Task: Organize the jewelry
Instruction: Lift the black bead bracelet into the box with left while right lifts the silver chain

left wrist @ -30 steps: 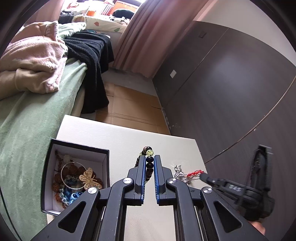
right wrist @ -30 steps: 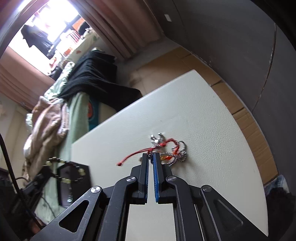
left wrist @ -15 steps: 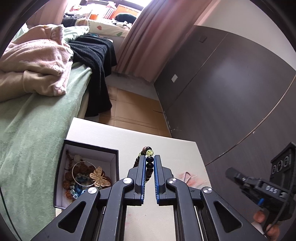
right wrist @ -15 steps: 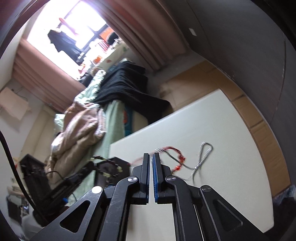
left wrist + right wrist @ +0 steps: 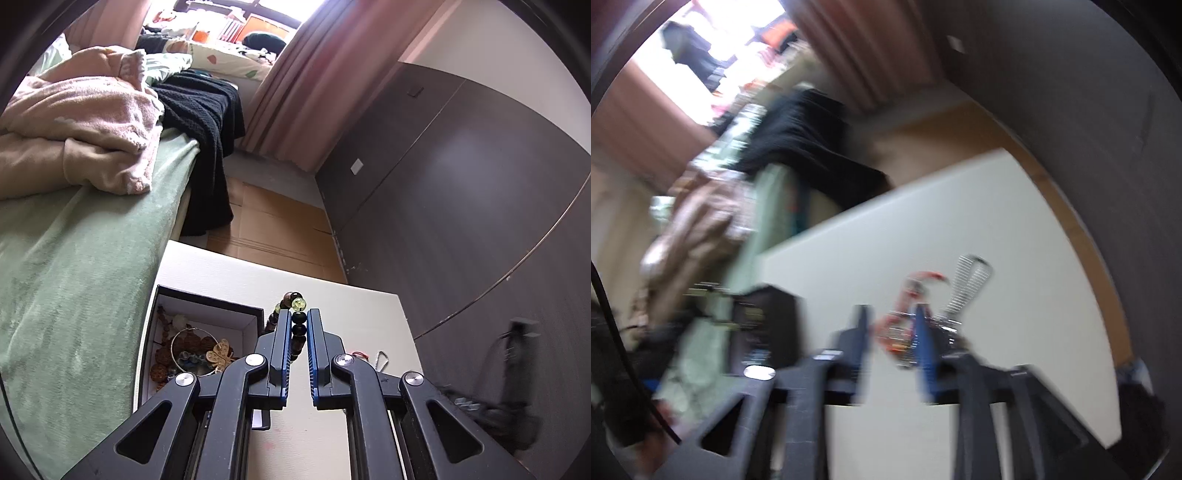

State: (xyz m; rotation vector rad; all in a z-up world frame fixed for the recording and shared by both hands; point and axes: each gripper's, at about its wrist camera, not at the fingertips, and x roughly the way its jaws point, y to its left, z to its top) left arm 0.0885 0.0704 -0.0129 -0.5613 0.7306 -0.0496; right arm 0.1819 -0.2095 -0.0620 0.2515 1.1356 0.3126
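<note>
A beaded bracelet (image 5: 295,325) is gripped by the left hand-held gripper (image 5: 296,334) beside the jewelry box (image 5: 207,306) at the worktop's (image 5: 332,295) left edge. The right hand-held gripper's (image 5: 890,332) jaws have just been opening around the red-corded chain (image 5: 912,295), apparently released near the right edge. Next, lowering the bracelet into the box is called for.

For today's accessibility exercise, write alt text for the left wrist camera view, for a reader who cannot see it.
The left hand-held gripper is shut on a bead bracelet above a white table. Beside it to the left, an open black box holds more jewelry. A bed with a green cover lies beyond.
</note>
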